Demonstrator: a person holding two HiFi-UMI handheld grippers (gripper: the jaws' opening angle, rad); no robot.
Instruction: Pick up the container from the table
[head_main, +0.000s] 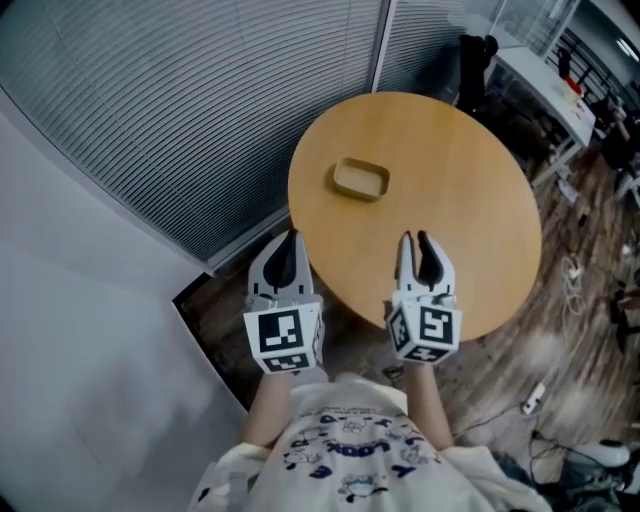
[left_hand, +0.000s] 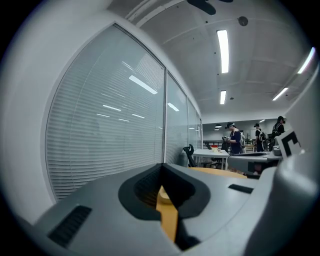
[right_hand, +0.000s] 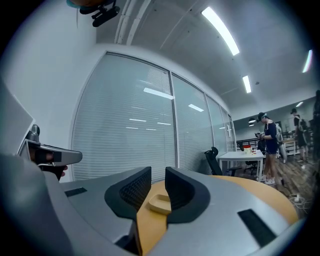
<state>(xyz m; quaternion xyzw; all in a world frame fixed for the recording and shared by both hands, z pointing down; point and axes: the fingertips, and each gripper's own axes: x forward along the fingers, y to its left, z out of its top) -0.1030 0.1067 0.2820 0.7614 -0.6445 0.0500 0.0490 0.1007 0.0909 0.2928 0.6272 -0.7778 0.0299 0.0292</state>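
Note:
A shallow tan container (head_main: 360, 180) lies on the round wooden table (head_main: 470, 190), toward its far left. It is seen small and straight ahead as the container (right_hand: 160, 202) in the right gripper view. My right gripper (head_main: 420, 252) hovers over the table's near part, well short of the container, and this gripper (right_hand: 158, 175) stands open by a narrow gap with nothing in it. My left gripper (head_main: 290, 250) is at the table's near-left edge. In its own view the left gripper (left_hand: 161, 172) has its jaws together and holds nothing.
Glass walls with closed blinds (head_main: 200, 110) run along the left of the table. White desks (head_main: 545, 80) and a black office chair (head_main: 475, 60) stand beyond it, and people (right_hand: 269, 145) are near them. Cables (head_main: 570, 275) lie on the floor to the right.

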